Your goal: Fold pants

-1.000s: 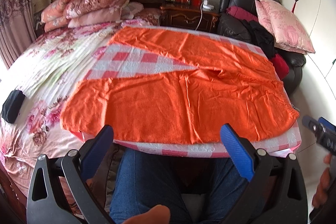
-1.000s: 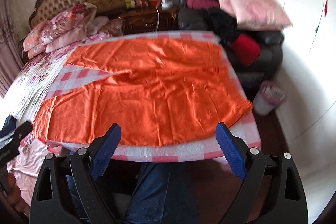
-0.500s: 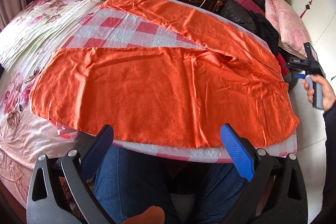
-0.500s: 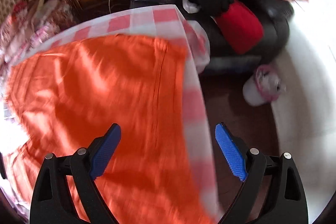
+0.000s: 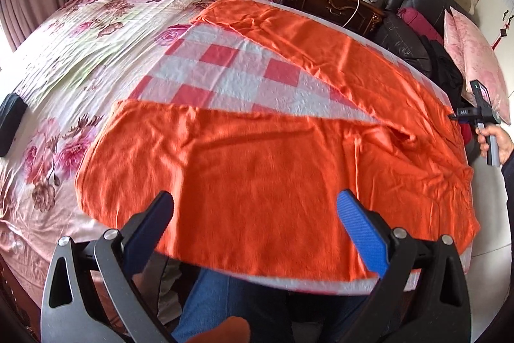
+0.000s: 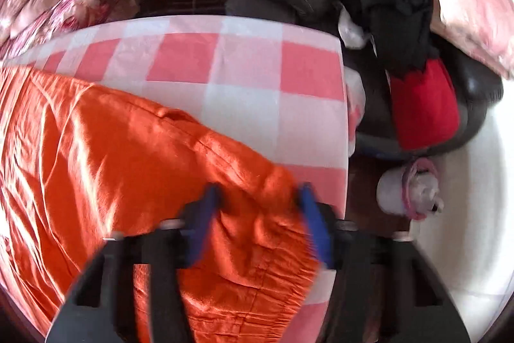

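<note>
Pants lie spread on the bed; right gripper has just been closed onto the waistband corner, fabric pinched. Left gripper held wide, empty. Fold can begin.

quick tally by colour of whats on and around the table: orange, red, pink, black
orange: 1, the pants
red: 1, the cushion
pink: 1, the pillow on the sofa
black: 2, the sofa and the clothing heap
total: 5

Orange pants cover a pink-and-white checked cloth beyond the blue-padded tongs; left of them, pink floral bedding.
</note>
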The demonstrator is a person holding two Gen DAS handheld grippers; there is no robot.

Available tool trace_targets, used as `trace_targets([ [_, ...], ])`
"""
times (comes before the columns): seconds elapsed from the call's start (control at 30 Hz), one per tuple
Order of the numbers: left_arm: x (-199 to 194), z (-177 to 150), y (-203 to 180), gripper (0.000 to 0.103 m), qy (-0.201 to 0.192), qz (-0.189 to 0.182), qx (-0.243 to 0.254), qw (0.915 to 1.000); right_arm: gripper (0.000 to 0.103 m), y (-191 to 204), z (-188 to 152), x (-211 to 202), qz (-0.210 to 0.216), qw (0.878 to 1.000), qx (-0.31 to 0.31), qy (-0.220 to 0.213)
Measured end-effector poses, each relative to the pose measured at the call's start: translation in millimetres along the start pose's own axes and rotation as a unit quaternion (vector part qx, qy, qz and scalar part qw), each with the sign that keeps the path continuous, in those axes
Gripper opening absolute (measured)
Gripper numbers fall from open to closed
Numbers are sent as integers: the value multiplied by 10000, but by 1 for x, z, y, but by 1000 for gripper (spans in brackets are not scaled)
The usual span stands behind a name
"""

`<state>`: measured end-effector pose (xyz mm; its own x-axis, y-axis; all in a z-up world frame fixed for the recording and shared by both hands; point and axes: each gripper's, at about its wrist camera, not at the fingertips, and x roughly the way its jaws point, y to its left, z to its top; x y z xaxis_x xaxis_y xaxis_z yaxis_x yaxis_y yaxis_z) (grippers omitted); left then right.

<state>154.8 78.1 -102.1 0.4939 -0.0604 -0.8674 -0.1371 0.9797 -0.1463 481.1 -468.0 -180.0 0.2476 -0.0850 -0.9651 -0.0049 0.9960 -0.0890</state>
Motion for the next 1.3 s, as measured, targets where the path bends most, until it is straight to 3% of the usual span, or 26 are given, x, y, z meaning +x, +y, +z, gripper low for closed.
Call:
trace_targets([
  [0.03, 5, 13, 1, 101, -21, -49, -12, 10000, 20, 2, -1, -4, 19, 10000, -51, -61],
  [0.13, 22, 59, 2, 101, -108, -227, -73, 9997, 19, 15, -9, -38, -6, 9981, -296, -549],
  [0.27, 69, 150, 17, 101, -66, -1042, -560, 9930, 19, 43, -48, -107, 298, 9862, -718, -1462],
  [0.3, 83, 171, 22, 99, 0, -1248, -748, 9894, 19, 48, -59, -121, 402, 9828, -810, -1613],
  [0.37, 122, 221, 37, 84, 141, -1731, -1307, 9761, 18, 64, -93, -155, 674, 9711, -1142, -1986],
  [0.47, 178, 277, 53, 78, 353, -1895, -1847, 9637, 18, 91, -144, -192, 1037, 9445, -1888, -2479],
  [0.53, 212, 297, 59, 71, 596, -2088, -2162, 9519, 18, 103, -179, -212, 1320, 9248, -2304, -2726],
  [0.63, 251, 312, 57, 68, 924, -2252, -2477, 9378, 18, 110, -212, -226, 1622, 9124, -2533, -2776],
  [0.73, 275, 316, 51, 60, 1100, -2414, -2688, 9259, 18, 108, -235, -231, 1805, 9101, -2591, -2683],
  [0.8, 282, 320, 44, 44, 1171, -2440, -2632, 9260, 18, 108, -245, -230, 1846, 9113, -2571, -2633],
  [0.83, 285, 319, 42, 16, 1231, -2380, -2585, 9281, 18, 108, -254, -231, 1855, 9127, -2528, -2620],
  [0.87, 285, 318, 41, 1, 1271, -2251, -2554, 9317, 18, 104, -255, -228, 1843, 9164, -2424, -2597],
  [0.97, 255, 313, 55, 1, 922, -2248, -2584, 9350, 18, 91, -254, -222, 1708, 9262, -2085, -2637],
  [1.1, 175, 288, 82, 1, 384, -2355, -2434, 9401, 18, 71, -251, -208, 1566, 9354, -1804, -2605],
  [1.2, 103, 232, 118, 1, -39, -2443, -2402, 9395, 18, 65, -260, -199, 1502, 9394, -1773, -2519],
  [1.3, 51, 136, 154, 1, -350, -2247, -2450, 9425, 25, 59, -279, -187, 1528, 9473, -1629, -2297],
])
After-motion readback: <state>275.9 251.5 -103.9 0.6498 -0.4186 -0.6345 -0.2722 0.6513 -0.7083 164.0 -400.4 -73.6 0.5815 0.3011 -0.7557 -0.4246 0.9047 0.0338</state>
